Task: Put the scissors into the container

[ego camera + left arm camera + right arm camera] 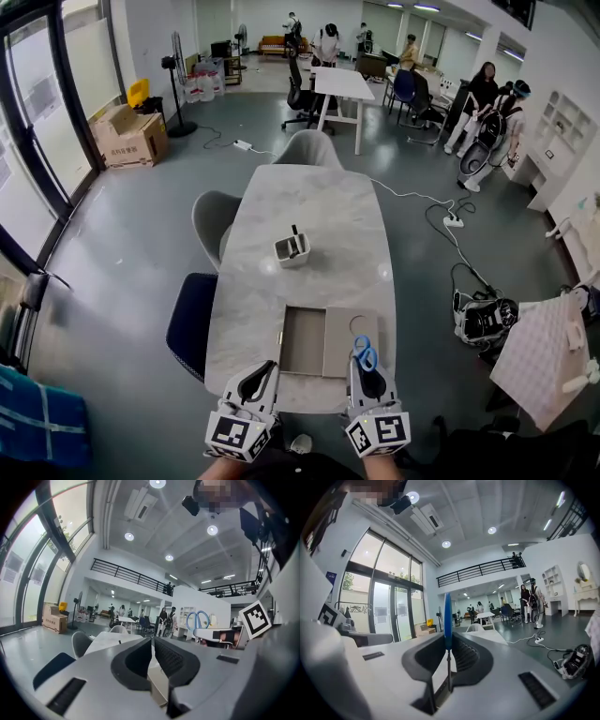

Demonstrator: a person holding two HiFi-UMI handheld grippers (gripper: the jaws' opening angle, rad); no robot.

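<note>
1. Scissors with blue handles are held in the right gripper, over the near right end of the table. Its jaws pinch the thin metal part. The blue handles stick out past the tips.
2. The left gripper is at the near left. Its jaws are pressed together, with nothing between them.
3. The container is a small white cup near the middle of the table, farther away. Something dark already stands in it. It is well apart from the scissors.
4. A flat brown box lies open on the table, between the grippers and the container.
5. The first thing that could go wrong is the grip. The jaws hold only a thin bit of metal. If the hand goes fast or tips, the scissors may swing or slide out and drop.
6. The cup looks small and light. A bump on its side from the scissors could knock it over.
7. The round handles lead the way and they are wide. They may catch on the rim or on the dark thing inside, so the scissors may not go in.
8. The box is in the path, so a low move could snag on it.
</note>
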